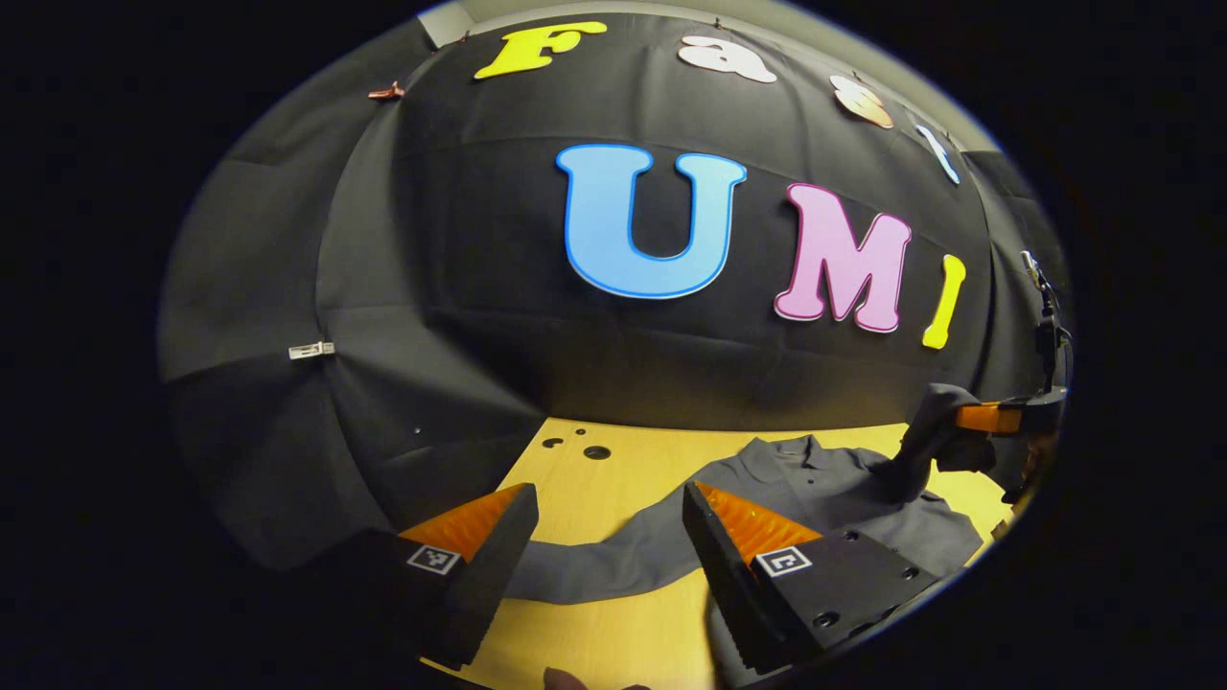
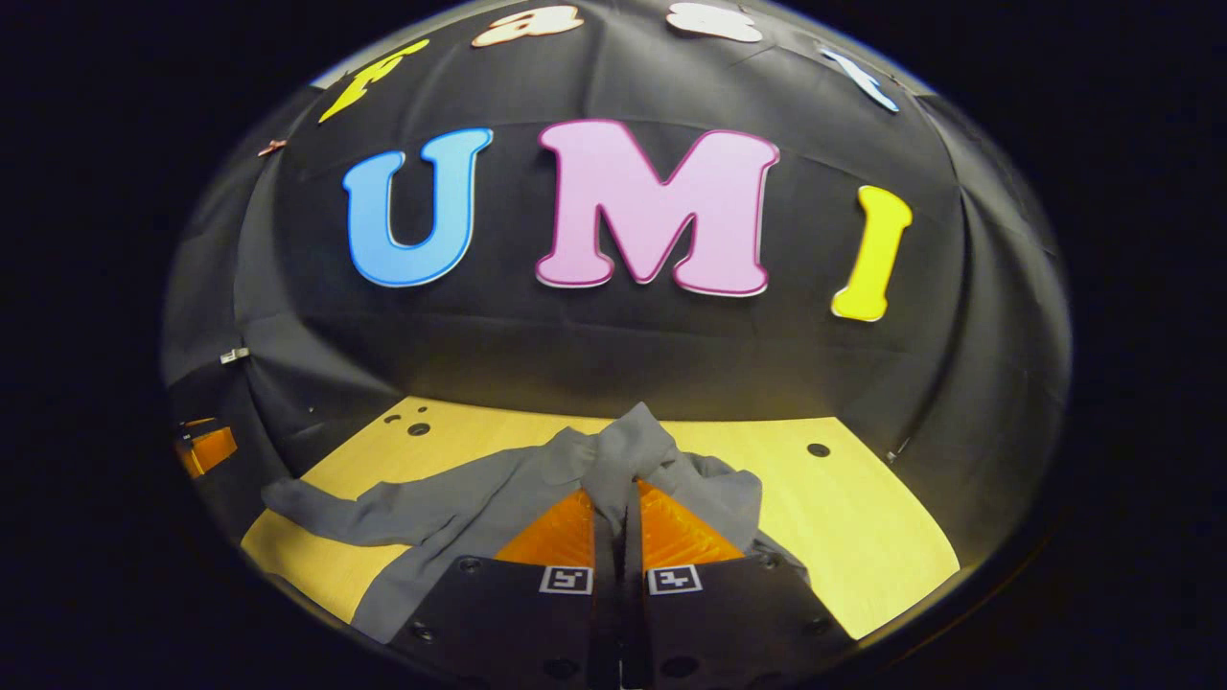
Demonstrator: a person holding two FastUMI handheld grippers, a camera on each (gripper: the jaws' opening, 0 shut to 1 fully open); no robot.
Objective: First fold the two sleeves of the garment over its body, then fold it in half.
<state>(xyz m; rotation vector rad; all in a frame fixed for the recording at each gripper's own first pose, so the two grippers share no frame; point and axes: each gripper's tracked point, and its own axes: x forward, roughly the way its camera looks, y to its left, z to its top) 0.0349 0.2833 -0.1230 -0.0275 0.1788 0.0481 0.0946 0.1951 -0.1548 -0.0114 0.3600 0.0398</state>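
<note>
The grey garment (image 2: 498, 498) lies on the yellow wooden table (image 2: 863, 537), low in the centre of my right gripper view, collar toward the black cloth wall (image 2: 613, 364). One sleeve (image 2: 335, 513) stretches flat toward the lower left of that frame, its cuff stopping just short of the table's left edge. The other sleeve (image 2: 628, 446) is lifted off the table: my right gripper (image 2: 618, 498) has its fingers clenched on it, the cloth rising in a peak above the tips.

In my left gripper view the same flat sleeve (image 1: 594, 561) runs across the lower middle of the frame, between and just beyond the fingers of my left gripper (image 1: 604, 527). That claw is released, jaws wide apart; I think it hovers above the cloth, though from this angle I cannot be sure it is clear of it. At the right edge of this frame I see the right gripper (image 1: 959, 420) holding up the raised sleeve (image 1: 925, 436).

Bare table lies to the right of the garment in the right gripper view, out to the rounded front edge, with small holes (image 2: 818, 449) near the back edge.
</note>
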